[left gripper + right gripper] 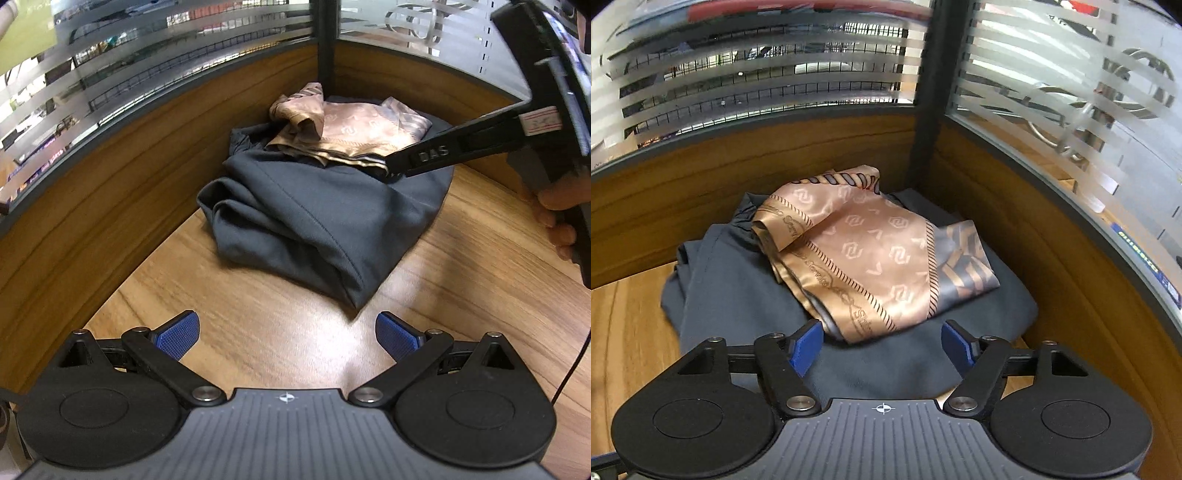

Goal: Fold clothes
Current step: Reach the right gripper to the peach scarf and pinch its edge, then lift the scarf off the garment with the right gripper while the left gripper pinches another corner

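A folded dark grey garment point(314, 214) lies on the wooden desk point(258, 332) in the corner. A folded tan patterned silk scarf point(354, 129) rests on top of it. In the right wrist view the scarf point(871, 251) lies on the grey garment point(738, 295). My left gripper point(287, 334) is open and empty, hovering over bare desk just short of the garment's near corner. My right gripper point(882, 345) is open, its blue pads either side of the scarf's near edge, just above the garment. In the left wrist view the right gripper point(391, 166) reaches in at the scarf's near edge.
Wooden partition walls point(110, 177) with striped frosted glass point(757, 74) close off the corner behind the clothes. A dark post point(927, 122) stands in the corner. The desk surface point(624, 332) extends to the left of the garment.
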Action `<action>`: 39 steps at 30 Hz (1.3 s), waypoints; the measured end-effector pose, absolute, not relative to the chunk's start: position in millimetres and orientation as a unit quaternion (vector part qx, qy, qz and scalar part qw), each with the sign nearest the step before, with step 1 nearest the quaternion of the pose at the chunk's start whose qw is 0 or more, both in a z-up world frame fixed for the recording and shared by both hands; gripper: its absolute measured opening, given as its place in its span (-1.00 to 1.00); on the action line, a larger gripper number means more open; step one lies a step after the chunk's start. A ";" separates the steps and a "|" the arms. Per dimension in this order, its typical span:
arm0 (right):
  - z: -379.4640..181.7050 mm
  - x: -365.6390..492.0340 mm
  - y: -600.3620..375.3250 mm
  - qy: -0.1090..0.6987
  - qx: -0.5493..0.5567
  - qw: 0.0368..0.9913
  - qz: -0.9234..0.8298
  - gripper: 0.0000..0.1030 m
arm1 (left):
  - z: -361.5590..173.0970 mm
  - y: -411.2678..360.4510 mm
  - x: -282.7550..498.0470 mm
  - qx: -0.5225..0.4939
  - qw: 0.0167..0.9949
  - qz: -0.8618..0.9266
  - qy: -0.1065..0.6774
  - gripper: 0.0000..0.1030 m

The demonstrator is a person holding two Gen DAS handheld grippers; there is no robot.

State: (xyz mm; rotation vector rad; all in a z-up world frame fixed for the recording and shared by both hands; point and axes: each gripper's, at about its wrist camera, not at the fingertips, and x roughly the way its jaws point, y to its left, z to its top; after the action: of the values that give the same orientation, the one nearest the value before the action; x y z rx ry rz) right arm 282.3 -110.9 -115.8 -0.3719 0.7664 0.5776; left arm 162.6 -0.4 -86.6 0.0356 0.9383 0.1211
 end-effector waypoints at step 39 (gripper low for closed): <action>-110.2 12.5 -359.3 0.541 0.073 0.834 0.075 -0.95 | -82.4 -91.3 95.6 0.121 0.890 -0.119 0.423 0.44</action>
State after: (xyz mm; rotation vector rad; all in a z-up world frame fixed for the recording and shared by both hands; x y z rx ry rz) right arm 12.5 -359.3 -110.2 0.1557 1.1465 0.1579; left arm 95.6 -91.3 -82.4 0.2509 0.8775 -0.2474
